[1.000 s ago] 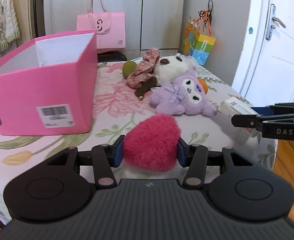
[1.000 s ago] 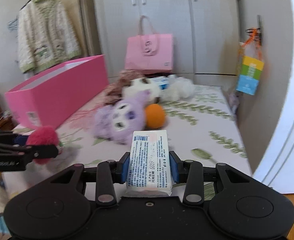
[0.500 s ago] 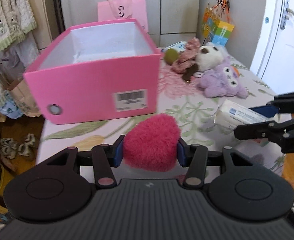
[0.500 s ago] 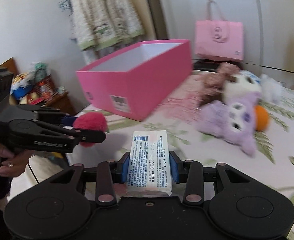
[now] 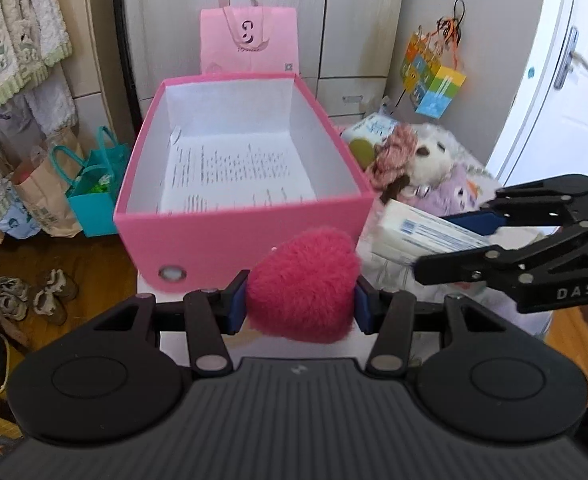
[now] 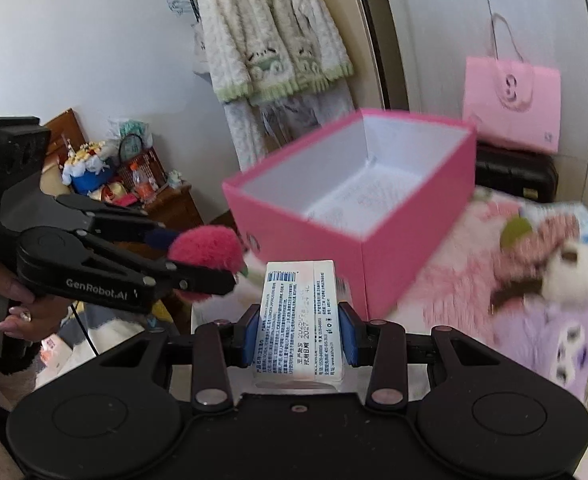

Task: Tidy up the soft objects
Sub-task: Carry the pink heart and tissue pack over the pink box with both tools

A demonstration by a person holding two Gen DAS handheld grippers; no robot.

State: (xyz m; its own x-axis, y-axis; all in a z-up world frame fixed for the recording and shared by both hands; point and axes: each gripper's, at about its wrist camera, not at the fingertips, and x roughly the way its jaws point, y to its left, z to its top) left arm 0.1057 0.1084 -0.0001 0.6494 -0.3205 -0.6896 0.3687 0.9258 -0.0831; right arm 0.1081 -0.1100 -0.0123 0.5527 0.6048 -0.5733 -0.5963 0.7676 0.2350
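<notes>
My left gripper [image 5: 299, 306] is shut on a fluffy pink-red heart cushion [image 5: 303, 282] and holds it just before the near end of the open pink box [image 5: 230, 236]. My right gripper [image 6: 298, 334] is shut on a white tissue pack [image 6: 299, 320] and holds it beside the heart, near the box's front corner. The tissue pack also shows in the left wrist view [image 5: 421, 234], and the heart in the right wrist view [image 6: 206, 254]. The box [image 6: 333, 236] holds only a printed paper sheet [image 5: 234, 172].
A purple plush [image 6: 553, 340], a white bear plush [image 5: 429, 156], a pink scrunchie [image 5: 393, 152], a green ball [image 5: 359, 150] and another tissue pack [image 5: 369, 126] lie on the floral table right of the box. A pink bag [image 5: 250, 42] stands behind. Shoes and bags sit on the floor at left.
Both grippers have risen and swung toward the box with their loads. The box interior now shows from above, and the heart and tissue pack are closer to its near end.
</notes>
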